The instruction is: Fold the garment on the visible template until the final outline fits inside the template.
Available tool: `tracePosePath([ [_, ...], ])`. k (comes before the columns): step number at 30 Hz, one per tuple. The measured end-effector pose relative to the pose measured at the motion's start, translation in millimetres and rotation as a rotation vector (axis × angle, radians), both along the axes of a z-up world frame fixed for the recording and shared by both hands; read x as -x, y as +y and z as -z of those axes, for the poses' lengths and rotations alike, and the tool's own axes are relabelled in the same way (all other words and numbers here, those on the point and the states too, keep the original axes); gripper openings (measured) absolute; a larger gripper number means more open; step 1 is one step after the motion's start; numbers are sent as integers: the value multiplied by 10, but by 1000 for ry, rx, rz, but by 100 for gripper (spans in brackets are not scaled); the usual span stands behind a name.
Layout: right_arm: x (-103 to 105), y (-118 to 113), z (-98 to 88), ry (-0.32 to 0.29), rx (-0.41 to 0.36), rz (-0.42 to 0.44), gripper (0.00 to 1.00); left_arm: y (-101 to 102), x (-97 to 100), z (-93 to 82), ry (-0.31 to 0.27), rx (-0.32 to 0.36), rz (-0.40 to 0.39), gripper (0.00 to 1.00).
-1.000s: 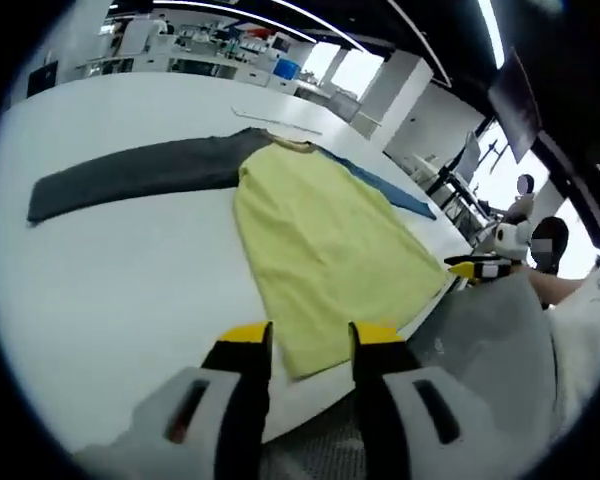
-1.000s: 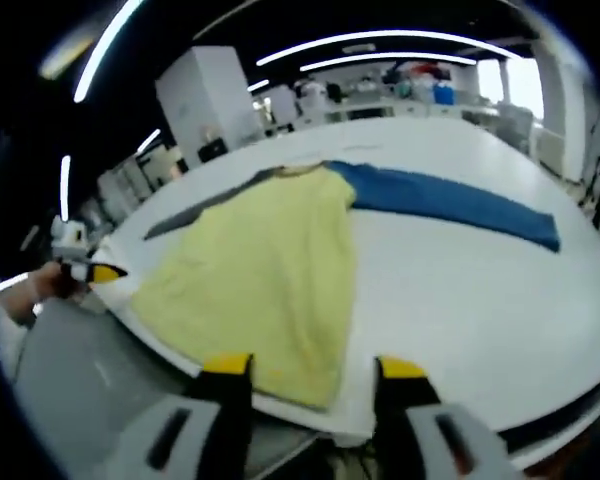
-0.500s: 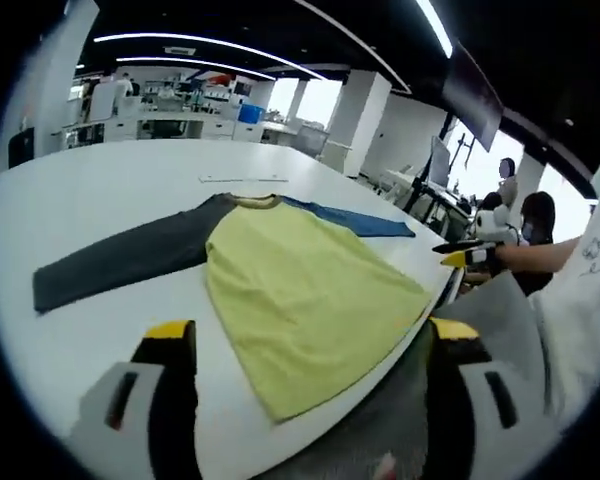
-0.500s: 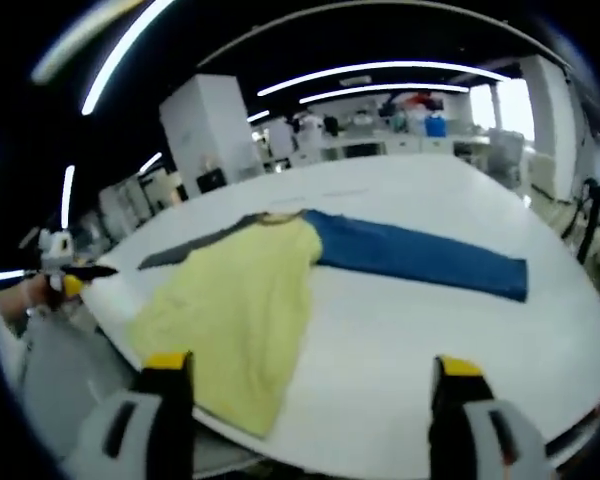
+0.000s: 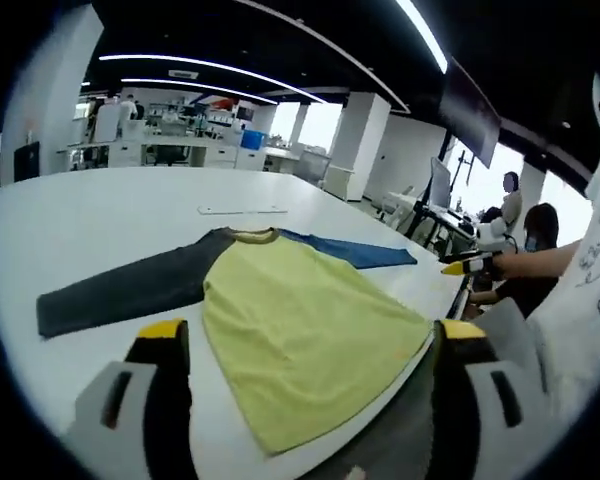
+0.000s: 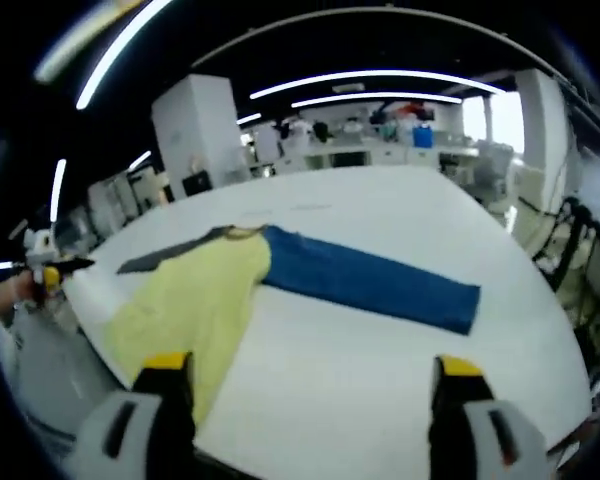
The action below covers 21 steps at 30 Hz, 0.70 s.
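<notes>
Garment [image 5: 300, 320] is a long-sleeve shirt lying flat and unfolded on the white table [image 5: 90, 220]: yellow-green body, grey sleeve [image 5: 120, 290] out toward 9 o'clock in the left gripper view, blue sleeve [image 6: 370, 285] out toward 3 o'clock in the right gripper view. Collar points away, hem sits at or just over the near table edge. No fold made yet by the look of it.

A thin pale strip [image 5: 242, 210] lies on the table beyond the collar at 12 o'clock. Can't tell if it's part of the template; I can't make out any template outline under the shirt.

Left gripper [image 5: 310, 335]: jaws wide apart, holding nothing, off the near edge with the hem between the yellow tips. Right gripper [image 6: 305, 370]: same, spread wide and empty, off the near edge with the body at 9–10 o'clock of it and bare table ahead.

People at desks at 3 o'clock in the left gripper view, well clear.

Risks, my read:
- Hem is at the edge; a pinch there could drag the shirt off the table and out of the workspace.
- Sleeves are long and far out; folding one in with a single grab likely leaves it skewed or bunched, so the outline overshoots.
- With no template edge visible, alignment is guesswork. Fold could look fine and still sit outside.
- Jaws approaching low from off the table could catch the table lip.
</notes>
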State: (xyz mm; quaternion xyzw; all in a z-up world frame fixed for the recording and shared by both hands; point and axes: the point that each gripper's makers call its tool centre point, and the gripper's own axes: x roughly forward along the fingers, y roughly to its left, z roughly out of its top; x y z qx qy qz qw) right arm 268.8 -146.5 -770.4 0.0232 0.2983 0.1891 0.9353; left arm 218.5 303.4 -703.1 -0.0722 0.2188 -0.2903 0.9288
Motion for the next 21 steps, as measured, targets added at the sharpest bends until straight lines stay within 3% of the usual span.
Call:
tracePosePath([
  [8, -216, -271, 28, -22, 19, 9, 99, -5, -191, -36, -15, 39, -36, 96],
  [13, -356, -406, 109, -35, 40, 25, 99, -86, -198, -12, -17, 31, -34, 96],
  [16, -500, -512, 241, -10, 63, 17, 99, -76, -179, 10, -10, 24, -51, 94],
  [21, -677, -536, 176, -29, 40, 53, 99, -90, -162, -70, -31, 36, -63, 90],
])
